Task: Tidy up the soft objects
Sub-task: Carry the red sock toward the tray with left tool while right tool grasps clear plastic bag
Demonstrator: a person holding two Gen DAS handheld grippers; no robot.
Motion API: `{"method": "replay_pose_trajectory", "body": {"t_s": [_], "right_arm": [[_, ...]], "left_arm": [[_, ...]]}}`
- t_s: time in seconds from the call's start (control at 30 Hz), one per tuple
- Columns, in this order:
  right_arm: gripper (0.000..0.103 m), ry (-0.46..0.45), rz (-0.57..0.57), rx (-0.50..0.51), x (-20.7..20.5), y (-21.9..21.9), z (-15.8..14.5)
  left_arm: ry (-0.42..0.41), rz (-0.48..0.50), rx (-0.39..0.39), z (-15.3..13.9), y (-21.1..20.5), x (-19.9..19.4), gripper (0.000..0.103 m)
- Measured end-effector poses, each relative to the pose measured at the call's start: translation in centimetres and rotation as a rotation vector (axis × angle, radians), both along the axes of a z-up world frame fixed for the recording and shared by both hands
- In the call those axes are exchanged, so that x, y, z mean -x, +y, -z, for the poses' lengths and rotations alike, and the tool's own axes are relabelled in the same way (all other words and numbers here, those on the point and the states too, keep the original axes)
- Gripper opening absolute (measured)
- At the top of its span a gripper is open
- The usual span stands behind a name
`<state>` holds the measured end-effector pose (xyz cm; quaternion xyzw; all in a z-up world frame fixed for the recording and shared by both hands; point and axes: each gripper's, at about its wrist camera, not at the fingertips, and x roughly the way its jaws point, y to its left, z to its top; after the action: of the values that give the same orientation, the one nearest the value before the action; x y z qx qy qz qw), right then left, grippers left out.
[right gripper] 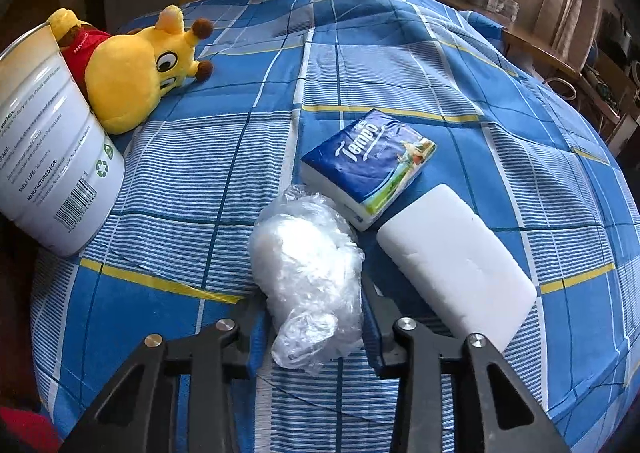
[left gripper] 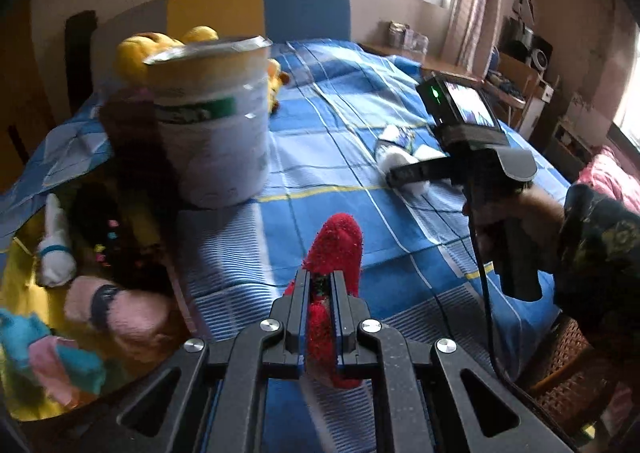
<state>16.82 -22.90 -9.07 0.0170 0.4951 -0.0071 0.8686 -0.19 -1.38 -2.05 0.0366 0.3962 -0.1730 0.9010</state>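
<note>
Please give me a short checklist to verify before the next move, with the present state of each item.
1. Left tool shut on the red fluffy item: ok.
2. Red item lifted off the bedsheet: cannot tell.
3. Clear plastic bundle between the right tool fingers: ok.
4. Right tool pressing the bundle firmly: cannot tell.
5. White sponge block and tissue pack apart from the right tool: ok.

A fuzzy red sock (left gripper: 334,253) hangs pinched at its middle, toe end pointing up and away above the blue checked bedspread (right gripper: 460,85). On that spread lie a crumpled clear plastic bag (right gripper: 310,277), a white sponge block (right gripper: 452,261) just beside it, a blue Tempo tissue pack (right gripper: 368,161) touching both, and farther off a yellow plush toy (right gripper: 136,69) leaning against a white tin (right gripper: 52,149).
</note>
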Motion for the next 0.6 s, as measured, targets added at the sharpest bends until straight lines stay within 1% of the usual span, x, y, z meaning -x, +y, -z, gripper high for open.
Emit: {"method": "replay_pose_trajectory", "body": {"t_s": [0.2, 0.6], "right_arm": [[0.038, -0.002, 0.004, -0.005, -0.2, -0.1, -0.1], [0.037, -0.009, 0.011, 0.0, -0.1, 0.0, -0.2]], "left_arm": [[-0.03, -0.053, 0.011, -1.4, 2.3, 0.8, 0.01], [-0.015, -0.149, 0.026, -1.3, 6.2, 1.5, 0.01]]}}
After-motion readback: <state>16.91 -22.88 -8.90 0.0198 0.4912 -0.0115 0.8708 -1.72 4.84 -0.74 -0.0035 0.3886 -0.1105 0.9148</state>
